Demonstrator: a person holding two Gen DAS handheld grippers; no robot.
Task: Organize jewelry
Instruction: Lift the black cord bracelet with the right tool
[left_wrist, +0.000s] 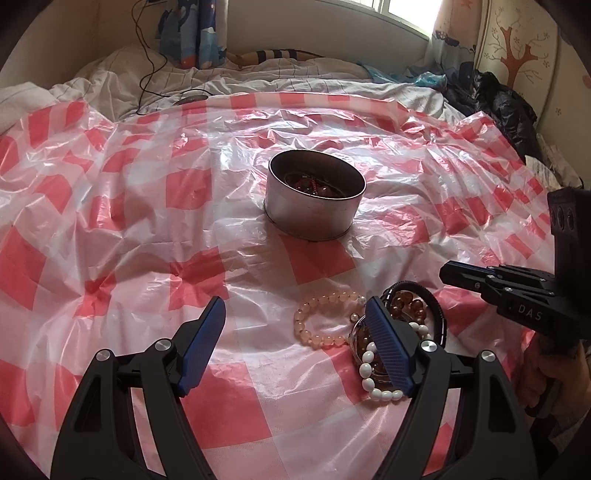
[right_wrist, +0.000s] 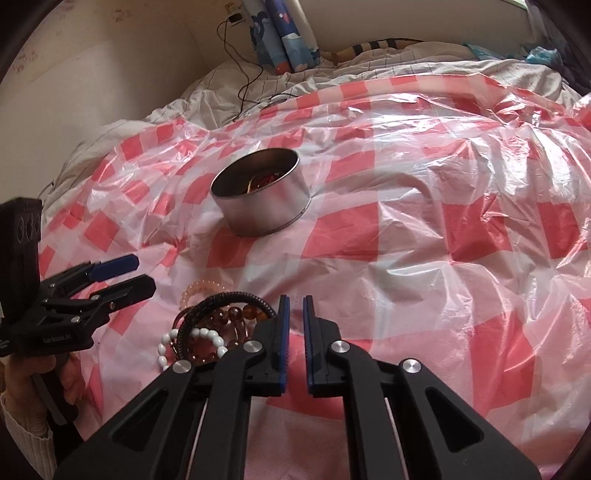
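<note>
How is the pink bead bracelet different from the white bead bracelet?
The pink bracelet has round, peachy see-through beads; the white bracelet has oval, solid white beads. The pink one lies flat in an open ring on the plastic sheet; the white one is tangled with brown beads. Both still lie outside the tin.

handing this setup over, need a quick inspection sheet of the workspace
surface: crinkled red-and-white checked plastic sheet over a bed
job's things: metal tin with some jewelry inside; pink bead bracelet, white bead bracelet, amber beads and black cord bracelet piled together on the sheet
clutter: nothing seen on the sheet
grippers: left gripper open, empty; right gripper shut, empty
cables: black cable behind the sheet
surroundings: rumpled bedding, curtain, window
</note>
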